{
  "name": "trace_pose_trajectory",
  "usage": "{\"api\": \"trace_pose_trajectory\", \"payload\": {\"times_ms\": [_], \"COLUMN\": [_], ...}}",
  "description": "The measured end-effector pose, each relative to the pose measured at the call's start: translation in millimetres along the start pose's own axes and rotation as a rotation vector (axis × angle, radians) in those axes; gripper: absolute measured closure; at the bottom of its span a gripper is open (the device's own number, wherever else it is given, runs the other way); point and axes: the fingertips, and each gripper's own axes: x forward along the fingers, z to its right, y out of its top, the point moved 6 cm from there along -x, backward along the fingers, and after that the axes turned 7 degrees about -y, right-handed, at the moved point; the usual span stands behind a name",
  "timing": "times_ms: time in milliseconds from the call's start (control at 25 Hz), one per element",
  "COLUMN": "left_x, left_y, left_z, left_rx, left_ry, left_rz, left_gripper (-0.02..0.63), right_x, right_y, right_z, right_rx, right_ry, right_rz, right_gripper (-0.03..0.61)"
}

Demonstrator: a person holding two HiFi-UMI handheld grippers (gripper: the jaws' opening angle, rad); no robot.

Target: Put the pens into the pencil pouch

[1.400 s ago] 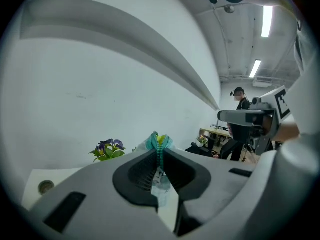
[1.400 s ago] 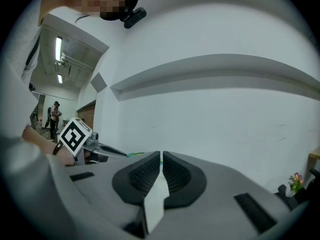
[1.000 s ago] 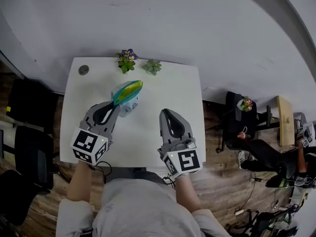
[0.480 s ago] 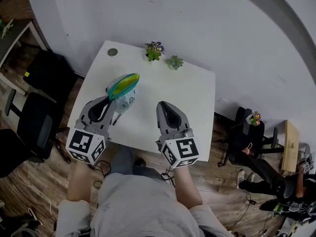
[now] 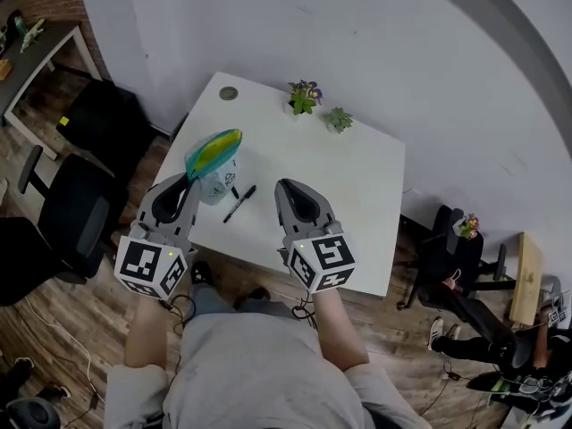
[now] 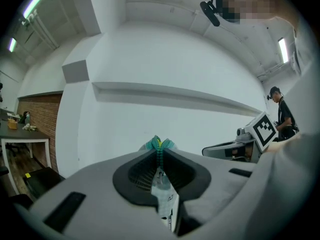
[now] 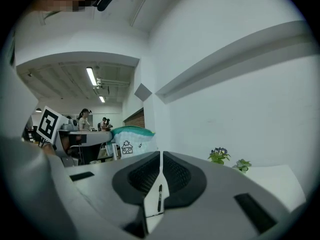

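One black pen (image 5: 239, 203) lies near the table's (image 5: 349, 172) front edge. The left gripper (image 5: 189, 179) pinches the pencil pouch (image 5: 213, 157) by the left edge — the right gripper (image 5: 284, 186) is closed tight — holding nothing.

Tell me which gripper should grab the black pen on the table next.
Right. The left gripper is shut on the pencil pouch, while the right gripper is shut and empty, with the pen lying on the table just off its tips.

Clear plastic pencil pouch (image 5: 213, 161) with a teal-yellow top hangs pinched in the left gripper (image 5: 190, 180). Slim black pen (image 5: 239, 203) lies diagonally on the white desk (image 5: 357, 195).
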Motion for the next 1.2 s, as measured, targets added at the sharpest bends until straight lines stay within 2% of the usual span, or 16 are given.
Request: {"api": "trace_pose_trajectory", "payload": {"times_ms": [240, 520, 800, 1200], "left_x": [-15.7, -24.2, -25.0, -22.7], "left_y": [3.1, -5.4, -11.7, -24.7], "left_z": [-40.3, -87.3, -127.4, -177.5], "left_rx": [-0.029, -0.051, -0.078, -0.107], "left_ry": [-0.019, -0.080, -0.117, -0.147], "left_rz": [0.013, 0.004, 0.014, 0.004], "left_gripper": [0.557, 0.557, 0.556, 0.555], "right_x": [47.5, 90.3, 137.9, 214.8], "right_y": [-9.9, -51.8, -78.3, -118.7], "right_z": [-31.8, -58.3, -65.5, -63.3], "right_rx": [0.021, 0.054, 0.047, 0.026], "right_ry": [0.021, 0.002, -0.004, 0.033], "right_rz": [-0.095, -0.275, -0.461, -0.710], "right_gripper": [0.541, 0.541, 0.540, 0.537]}}
